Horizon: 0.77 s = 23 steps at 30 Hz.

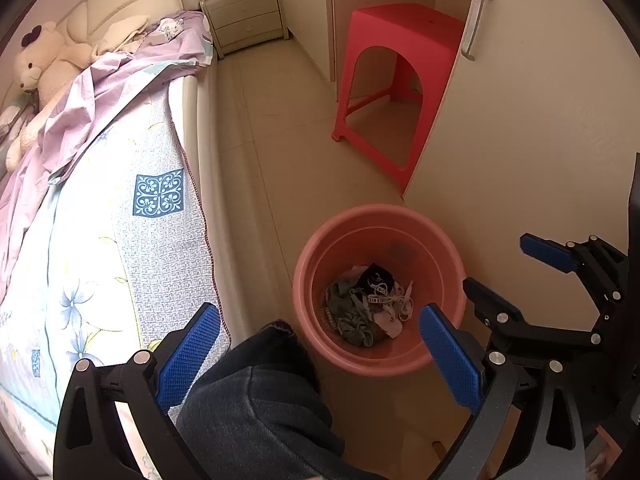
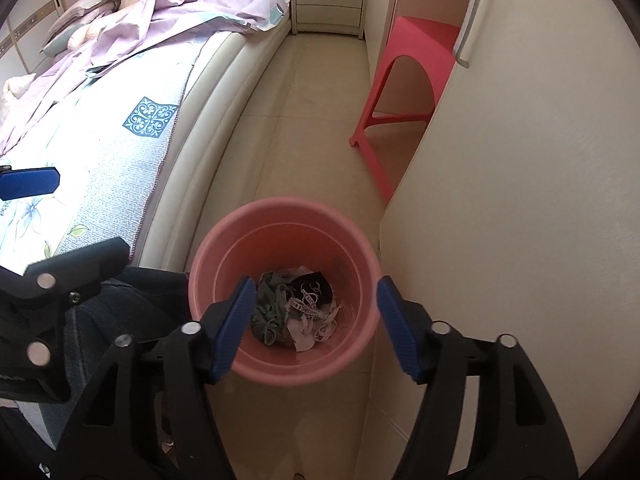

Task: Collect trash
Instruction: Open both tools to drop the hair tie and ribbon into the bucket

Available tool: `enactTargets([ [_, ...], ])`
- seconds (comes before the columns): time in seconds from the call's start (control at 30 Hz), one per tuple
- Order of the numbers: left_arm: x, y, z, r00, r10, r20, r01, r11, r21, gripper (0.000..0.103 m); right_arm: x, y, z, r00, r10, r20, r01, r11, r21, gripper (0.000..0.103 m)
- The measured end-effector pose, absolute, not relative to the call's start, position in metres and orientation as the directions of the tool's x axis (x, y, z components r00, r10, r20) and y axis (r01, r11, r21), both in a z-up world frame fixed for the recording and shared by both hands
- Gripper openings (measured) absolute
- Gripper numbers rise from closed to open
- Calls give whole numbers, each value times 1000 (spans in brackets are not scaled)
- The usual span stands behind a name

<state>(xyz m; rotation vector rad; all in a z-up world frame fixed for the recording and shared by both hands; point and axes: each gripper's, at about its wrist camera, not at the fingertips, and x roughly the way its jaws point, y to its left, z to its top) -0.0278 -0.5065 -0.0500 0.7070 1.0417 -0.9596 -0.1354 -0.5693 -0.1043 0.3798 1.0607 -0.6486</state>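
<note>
Closest to me, my left gripper (image 1: 320, 356) stands wide open with nothing between its blue pads, above a knee in dark trousers (image 1: 260, 400). My right gripper (image 2: 316, 328) is also open and empty, and it hangs over the pink bucket (image 2: 208, 280). No earlier picture is here, so I only say how they stand now. The trash (image 2: 296, 312) lies at the bottom of the bucket: green cloth, white scraps, a black piece and a white ribbon. The ribbon carries dark printed letters, but they are too small and bent for me to read. The bucket stands on the floor between the bed (image 1: 160, 260) and the cupboard door (image 2: 500, 200). I judge the drop is done. The risk now is that a lowered finger catches the rim and tips the bucket, or that my two grippers, which are close together, knock each other. Further away stand the red stool (image 1: 400, 40) and the nightstand (image 1: 244, 16) with soft toys.
</note>
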Motion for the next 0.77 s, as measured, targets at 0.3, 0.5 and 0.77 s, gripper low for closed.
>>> enactTargets([
  [0.3, -31, -509, -48, 174, -316, -933, 917, 398, 36, 98, -138, -570, -109, 311, -314, -897, 662, 749, -33, 78],
  [0.5, -30, -507, -46, 182, -323, -929, 917, 396, 41, 98, -135, -568, -110, 314, -312, -897, 656, 754, -32, 78],
  [0.77, -20, -497, -43, 224, -316, -922, 894, 443, 65, 98, -130, -562, -108, 313, -314, -896, 647, 761, -41, 78],
])
